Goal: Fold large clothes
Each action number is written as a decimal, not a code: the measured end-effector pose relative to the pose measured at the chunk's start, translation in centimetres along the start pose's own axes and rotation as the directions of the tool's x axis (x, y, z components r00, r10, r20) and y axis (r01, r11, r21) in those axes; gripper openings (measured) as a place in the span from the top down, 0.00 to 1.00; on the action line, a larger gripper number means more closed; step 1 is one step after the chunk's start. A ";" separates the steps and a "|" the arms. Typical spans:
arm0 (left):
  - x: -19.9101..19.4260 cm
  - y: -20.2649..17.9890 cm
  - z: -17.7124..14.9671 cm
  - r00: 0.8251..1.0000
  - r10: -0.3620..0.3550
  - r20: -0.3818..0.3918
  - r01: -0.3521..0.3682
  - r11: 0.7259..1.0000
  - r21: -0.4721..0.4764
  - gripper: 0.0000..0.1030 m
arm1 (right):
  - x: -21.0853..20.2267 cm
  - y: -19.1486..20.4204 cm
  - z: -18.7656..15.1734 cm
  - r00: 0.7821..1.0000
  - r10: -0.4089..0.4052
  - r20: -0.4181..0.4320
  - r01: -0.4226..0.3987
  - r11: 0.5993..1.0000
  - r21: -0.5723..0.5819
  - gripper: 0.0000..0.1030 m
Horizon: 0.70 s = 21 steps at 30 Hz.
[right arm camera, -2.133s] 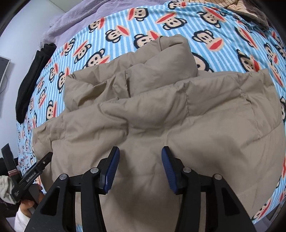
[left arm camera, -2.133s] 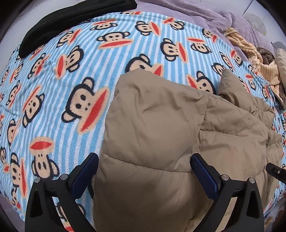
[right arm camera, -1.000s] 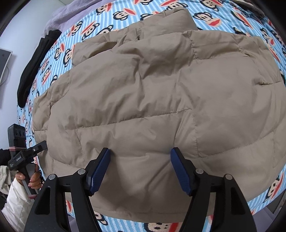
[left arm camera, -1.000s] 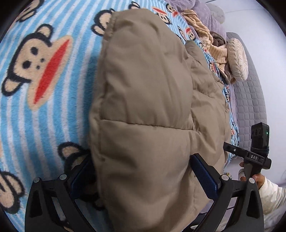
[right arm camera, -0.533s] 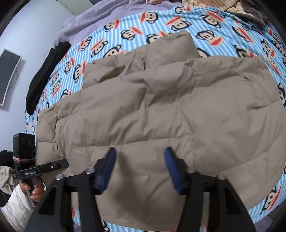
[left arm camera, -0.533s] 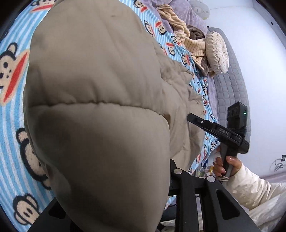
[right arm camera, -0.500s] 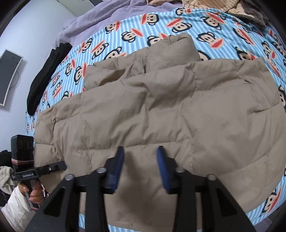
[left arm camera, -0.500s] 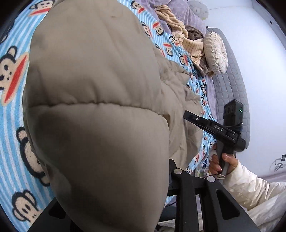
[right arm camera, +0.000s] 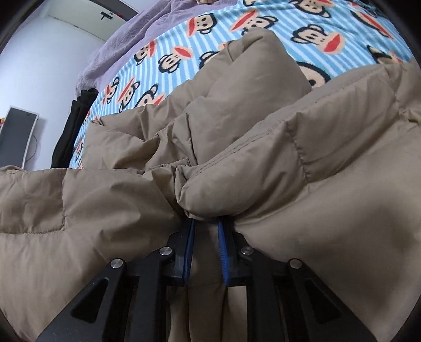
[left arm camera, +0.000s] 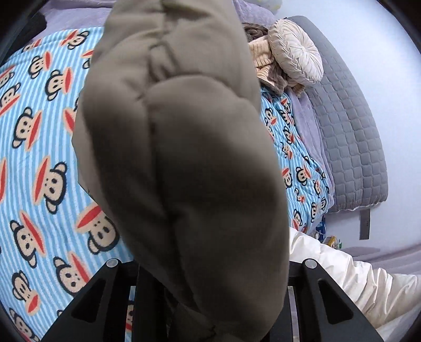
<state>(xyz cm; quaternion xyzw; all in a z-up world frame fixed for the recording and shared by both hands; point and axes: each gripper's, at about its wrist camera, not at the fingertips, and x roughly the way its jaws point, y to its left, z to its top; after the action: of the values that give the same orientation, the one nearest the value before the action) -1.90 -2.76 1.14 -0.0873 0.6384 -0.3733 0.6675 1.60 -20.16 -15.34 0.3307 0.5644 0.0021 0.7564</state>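
Here, closest to the left wrist camera, the left gripper [left arm camera: 208, 310] has its jaws clamped on a thick bunch of the tan quilted puffer jacket [left arm camera: 181, 163], which rises in front of the lens and hides the blue pads. To the right of that gripper a white padded sleeve [left arm camera: 350, 278] of the person reaches in. In the right wrist view, the right gripper [right arm camera: 205, 231] is closing its jaws on a pinched fold of the same jacket [right arm camera: 302, 171], with fabric between the blue pads [right arm camera: 222, 250]. Beyond both grippers the rest of the jacket lies rumpled on the bed, over a blue-striped blanket printed with monkey faces [right arm camera: 276, 23]. Farther off, a black garment [right arm camera: 71, 123] lies at the bed's left edge, and a round cream pleated cushion [left arm camera: 297, 52] rests against the grey quilted headboard [left arm camera: 350, 126] at the bed's head.
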 end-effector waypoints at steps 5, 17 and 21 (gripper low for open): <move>2.6 -5.6 1.2 0.998 0.054 -0.040 -0.049 0.994 0.099 0.64 | -0.3 -1.5 0.4 0.997 0.071 -0.036 -0.069 0.996 0.049 0.85; 12.9 -10.7 3.4 0.954 -0.173 -0.247 0.202 0.974 0.101 0.28 | -13.5 -12.8 -5.0 0.993 0.065 0.098 -0.088 0.964 0.253 0.81; 17.0 -10.6 4.2 0.950 -0.150 -0.273 0.184 0.977 0.105 0.28 | -16.7 -16.7 -8.9 0.991 0.038 0.128 -0.079 0.940 0.332 0.81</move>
<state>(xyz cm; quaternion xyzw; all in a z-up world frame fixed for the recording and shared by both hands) -3.72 -22.12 -5.24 -0.0473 0.6861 -0.4775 0.5469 -18.22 -35.07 -10.77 0.4712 0.5001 -0.0913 0.7208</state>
